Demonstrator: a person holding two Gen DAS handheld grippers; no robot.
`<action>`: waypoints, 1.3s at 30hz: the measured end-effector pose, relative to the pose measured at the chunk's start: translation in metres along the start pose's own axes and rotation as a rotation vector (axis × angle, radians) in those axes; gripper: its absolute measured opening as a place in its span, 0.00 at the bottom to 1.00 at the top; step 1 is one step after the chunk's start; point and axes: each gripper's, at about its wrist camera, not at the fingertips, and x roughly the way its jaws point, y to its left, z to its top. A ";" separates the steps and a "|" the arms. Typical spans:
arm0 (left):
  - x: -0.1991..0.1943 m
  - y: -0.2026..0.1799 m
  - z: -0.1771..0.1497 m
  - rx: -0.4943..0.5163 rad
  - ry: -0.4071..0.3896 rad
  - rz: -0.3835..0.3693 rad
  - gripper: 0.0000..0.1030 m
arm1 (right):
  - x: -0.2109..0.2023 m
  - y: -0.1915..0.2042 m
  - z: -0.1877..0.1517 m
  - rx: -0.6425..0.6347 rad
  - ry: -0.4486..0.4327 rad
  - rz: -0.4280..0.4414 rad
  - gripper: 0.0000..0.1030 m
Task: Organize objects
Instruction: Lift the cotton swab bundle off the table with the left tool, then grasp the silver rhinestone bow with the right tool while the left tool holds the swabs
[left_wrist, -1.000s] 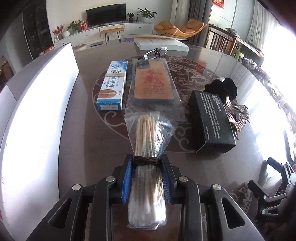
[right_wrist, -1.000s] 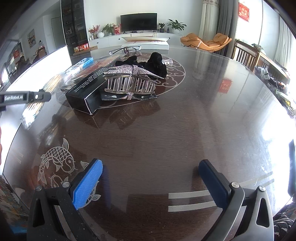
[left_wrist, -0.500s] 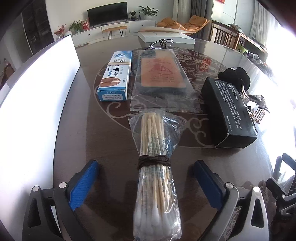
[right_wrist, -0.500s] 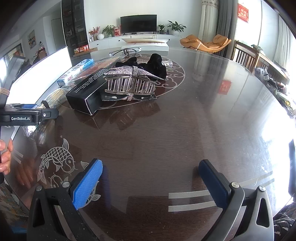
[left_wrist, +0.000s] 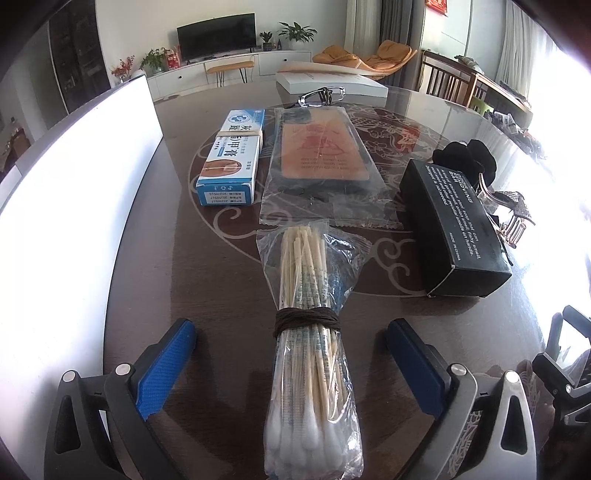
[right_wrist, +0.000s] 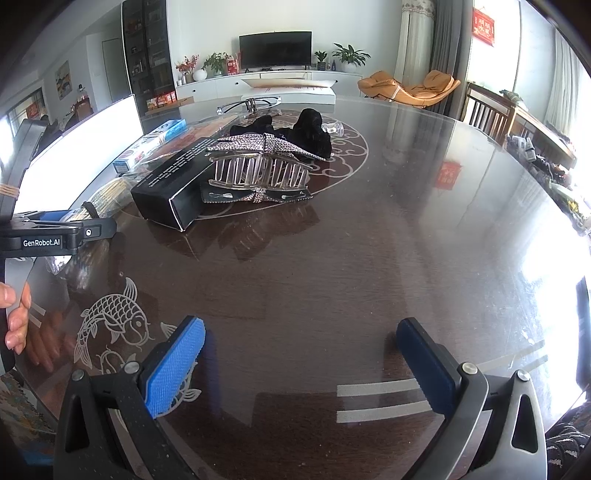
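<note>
A clear plastic bag of wooden-stick cotton swabs (left_wrist: 314, 354), bound round its middle with dark brown cord, is seen lying flat on the dark glossy wooden table (left_wrist: 221, 280) with its white tips nearest the camera. The left gripper (left_wrist: 291, 360) is held over it with its blue-padded jaws spread wide on either side; neither pad is touching the bag. Beyond the bag, a flat orange item sealed in a clear plastic sleeve (left_wrist: 321, 155) is laid lengthwise, its near edge just beside the far end of the bag. To its left a blue and white cardboard box with a rubber band around it (left_wrist: 231, 158) is set parallel, and to its right a long black cardboard box with white print (left_wrist: 454, 225) is placed. A rhinestone-covered hair claw clip (right_wrist: 258, 162) is found touching the far side of the black box, with a black fluffy item (right_wrist: 306, 133) behind it. A silver carabiner (left_wrist: 321, 95) and a flat white box (left_wrist: 328, 83) are seen at the far end of the table.

The right gripper (right_wrist: 301, 363) is held over a bare stretch of table near an etched fish pattern (right_wrist: 110, 325), its jaws spread with nothing between them. A hand (right_wrist: 16, 317) is seen at the left edge of the right wrist view, on the left gripper's handle
</note>
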 end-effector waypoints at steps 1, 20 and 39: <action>0.000 0.000 0.000 -0.001 -0.001 0.000 1.00 | 0.000 0.000 0.000 0.000 0.000 0.000 1.00; 0.000 0.000 0.001 -0.009 -0.008 0.005 1.00 | -0.002 -0.007 0.023 0.066 0.058 0.031 1.00; 0.000 0.000 0.001 -0.008 -0.002 0.003 1.00 | 0.005 -0.046 0.069 0.164 -0.003 0.026 0.99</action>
